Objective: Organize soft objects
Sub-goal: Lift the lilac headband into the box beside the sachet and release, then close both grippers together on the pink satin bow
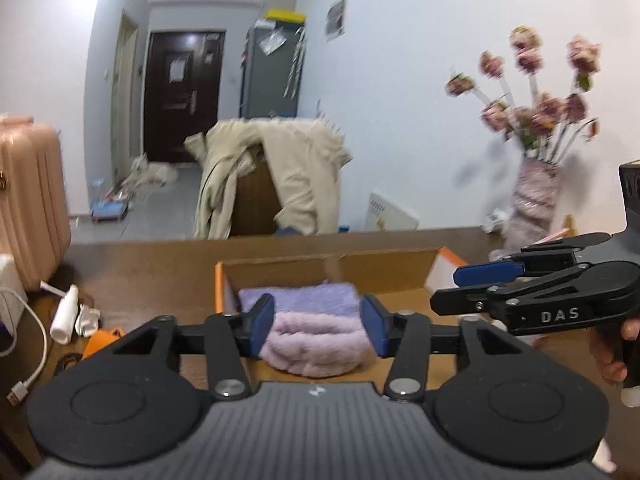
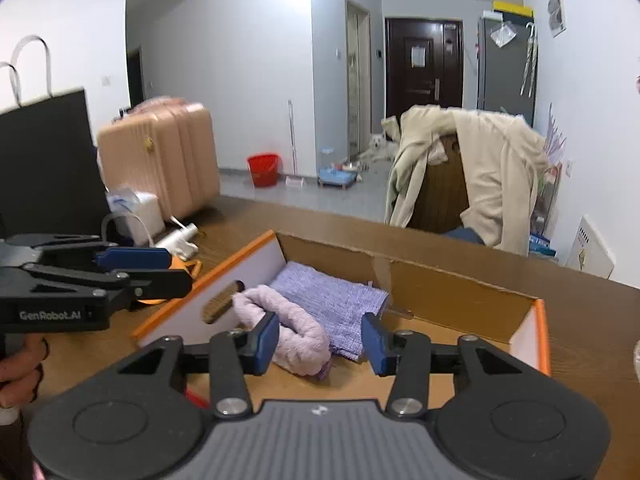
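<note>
a pink rolled towel (image 2: 292,330) and a purple folded cloth (image 2: 332,300) lay inside the cardboard box (image 2: 460,300) on the desk (image 2: 592,320). both the left gripper (image 1: 318,326) and the right gripper (image 2: 320,340) had fingers apart, holding nothing, over the box's near edge. a white bottle (image 1: 66,312) and cable (image 1: 32,360) sat at 9 o'clock; the box's 3 o'clock half was bare.

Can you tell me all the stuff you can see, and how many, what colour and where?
cardboard box: 1, brown with orange edges, on the table
fluffy towel: 1, pink, in the box
knit cloth: 1, purple, in the box, behind the towel
table: 1, brown wood
suitcase: 1, pink, past the table
bucket: 1, red, on the floor
flowers: 1 bunch, pink, in a vase
left gripper: 1, black and blue, open
right gripper: 1, black and blue, open
</note>
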A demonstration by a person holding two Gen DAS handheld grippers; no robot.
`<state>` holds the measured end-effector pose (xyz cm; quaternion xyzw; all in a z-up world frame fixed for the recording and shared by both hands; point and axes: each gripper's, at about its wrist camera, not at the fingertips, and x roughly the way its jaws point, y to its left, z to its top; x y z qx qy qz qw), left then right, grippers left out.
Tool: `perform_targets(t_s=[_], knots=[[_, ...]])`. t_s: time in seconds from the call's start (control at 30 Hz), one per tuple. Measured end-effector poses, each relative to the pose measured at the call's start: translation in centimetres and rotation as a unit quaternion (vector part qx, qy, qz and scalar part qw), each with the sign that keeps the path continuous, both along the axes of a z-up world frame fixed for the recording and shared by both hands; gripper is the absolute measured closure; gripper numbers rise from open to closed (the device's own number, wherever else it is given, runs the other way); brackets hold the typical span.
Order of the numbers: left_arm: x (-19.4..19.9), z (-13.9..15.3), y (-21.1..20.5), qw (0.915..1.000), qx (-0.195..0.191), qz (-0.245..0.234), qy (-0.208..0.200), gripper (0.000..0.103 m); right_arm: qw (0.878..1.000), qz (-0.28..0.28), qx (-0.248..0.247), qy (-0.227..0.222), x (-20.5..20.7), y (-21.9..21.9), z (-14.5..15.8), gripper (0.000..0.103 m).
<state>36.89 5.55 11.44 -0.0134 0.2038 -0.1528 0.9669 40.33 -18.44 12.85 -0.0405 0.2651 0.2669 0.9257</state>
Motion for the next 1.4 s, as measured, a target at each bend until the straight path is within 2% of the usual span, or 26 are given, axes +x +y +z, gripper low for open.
perform_targets(t_s=[0.17, 0.4, 0.57, 0.73, 0.8, 0.9, 1.0, 1.07, 1.17, 1.3, 1.37, 1.4], knots=[[-4.4, 2.2, -0.8, 0.9993, -0.002, -0.018, -0.032, 0.035, 1.0, -0.001, 0.014, -0.02, -5.4, -2.3, 1.7, 0.049], [-10.0, 3.0, -1.5, 0.9983, -0.002, -0.037, -0.046, 0.027, 0.999, 0.009, 0.025, -0.032, -13.6, -5.0, 0.4, 0.049], [-13.4, 1.4, -1.4, 0.9982, 0.009, -0.038, -0.044, 0.024, 0.999, 0.016, 0.026, -0.044, -18.4, -5.4, -1.2, 0.049], [-16.1, -0.8, -1.0, 0.9992, -0.003, -0.035, -0.017, 0.024, 0.998, 0.013, 0.052, -0.043, -22.2, -6.0, -2.7, 0.049], [-17.4, -1.9, -0.7, 0.9989, -0.013, -0.04, -0.019, 0.022, 0.997, 0.001, 0.067, -0.041, -23.5, -6.5, -3.4, 0.049], [-18.9, -3.6, -1.1, 0.9992, -0.003, -0.04, -0.009, 0.02, 0.995, -0.003, 0.092, -0.048, -25.5, -7.0, -4.4, 0.05], [-20.2, -4.8, -1.2, 0.9988, 0.01, -0.042, -0.022, 0.018, 0.992, -0.005, 0.114, -0.048, -26.8, -7.2, -5.3, 0.051], [-20.6, -5.8, -0.7, 0.9987, 0.012, -0.041, -0.027, 0.017, 0.991, 0.0, 0.124, -0.041, -26.9, -6.8, -5.9, 0.062], [-20.1, -7.6, -0.7, 0.9994, 0.031, -0.014, -0.012, 0.017, 0.991, 0.008, 0.134, -0.022, -26.2, -5.6, -7.0, 0.07], [-18.6, -9.1, -0.6, 0.9992, 0.037, -0.003, 0.014, 0.017, 0.993, 0.02, 0.119, -0.001, -25.2, -3.4, -8.4, 0.072], [-17.8, -9.5, -0.3, 0.999, 0.029, 0.009, 0.032, 0.022, 0.993, 0.022, 0.113, 0.001, -25.0, -2.7, -8.8, 0.072], [-17.5, -9.7, -0.1, 0.9991, 0.017, 0.005, 0.039, 0.035, 0.994, 0.023, 0.111, 0.002, -24.8, -2.4, -8.9, 0.072]])
